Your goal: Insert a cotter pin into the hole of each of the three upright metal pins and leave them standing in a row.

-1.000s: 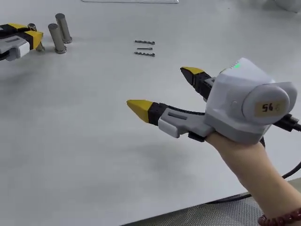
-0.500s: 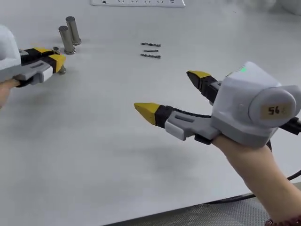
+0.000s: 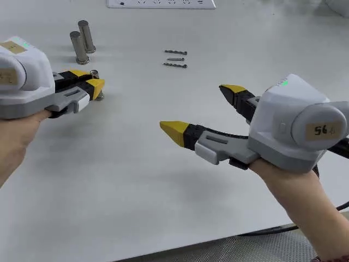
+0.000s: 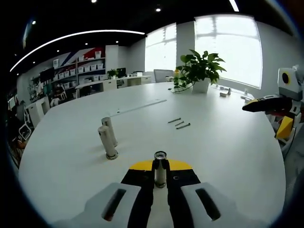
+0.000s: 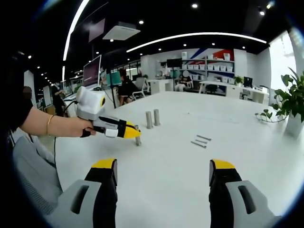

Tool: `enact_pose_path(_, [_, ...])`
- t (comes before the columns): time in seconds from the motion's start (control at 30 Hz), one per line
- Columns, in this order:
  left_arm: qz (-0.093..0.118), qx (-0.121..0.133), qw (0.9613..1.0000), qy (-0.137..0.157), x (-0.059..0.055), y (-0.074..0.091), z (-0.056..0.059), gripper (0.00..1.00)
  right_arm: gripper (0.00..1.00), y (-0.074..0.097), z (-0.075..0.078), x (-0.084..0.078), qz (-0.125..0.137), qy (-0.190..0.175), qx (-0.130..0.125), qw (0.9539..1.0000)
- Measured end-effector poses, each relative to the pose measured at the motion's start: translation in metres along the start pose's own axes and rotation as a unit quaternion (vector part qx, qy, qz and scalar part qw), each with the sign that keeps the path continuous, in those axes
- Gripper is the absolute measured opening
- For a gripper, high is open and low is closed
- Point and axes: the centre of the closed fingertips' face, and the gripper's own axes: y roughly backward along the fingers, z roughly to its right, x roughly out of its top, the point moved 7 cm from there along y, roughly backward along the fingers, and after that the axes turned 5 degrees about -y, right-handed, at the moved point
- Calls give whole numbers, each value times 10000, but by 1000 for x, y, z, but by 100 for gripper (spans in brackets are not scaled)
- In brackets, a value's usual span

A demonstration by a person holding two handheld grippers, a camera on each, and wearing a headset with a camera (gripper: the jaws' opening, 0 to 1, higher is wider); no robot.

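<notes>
Left gripper view shows the left tongs [image 4: 160, 167] clenched on one upright metal pin [image 4: 160, 160], likely steadying it for insertion, while the right tongs [image 3: 193, 107] gape empty, cotter pins [image 3: 175, 58] lying well ahead of them

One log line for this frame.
left tool: shut on pin | right tool: open, empty | other pins: two, upright | cotter pins: lying loose
</notes>
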Motion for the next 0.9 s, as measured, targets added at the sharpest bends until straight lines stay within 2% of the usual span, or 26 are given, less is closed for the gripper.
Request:
enact_pose_path(0.6, [118, -263, 9995, 101, 1, -13, 42, 5, 75, 2, -3, 0, -2, 38, 64, 10000])
enact_pose_path(0.9, [130, -307, 9994, 30, 1, -13, 46, 6, 74, 4, -2, -1, -20, 12, 48, 10000])
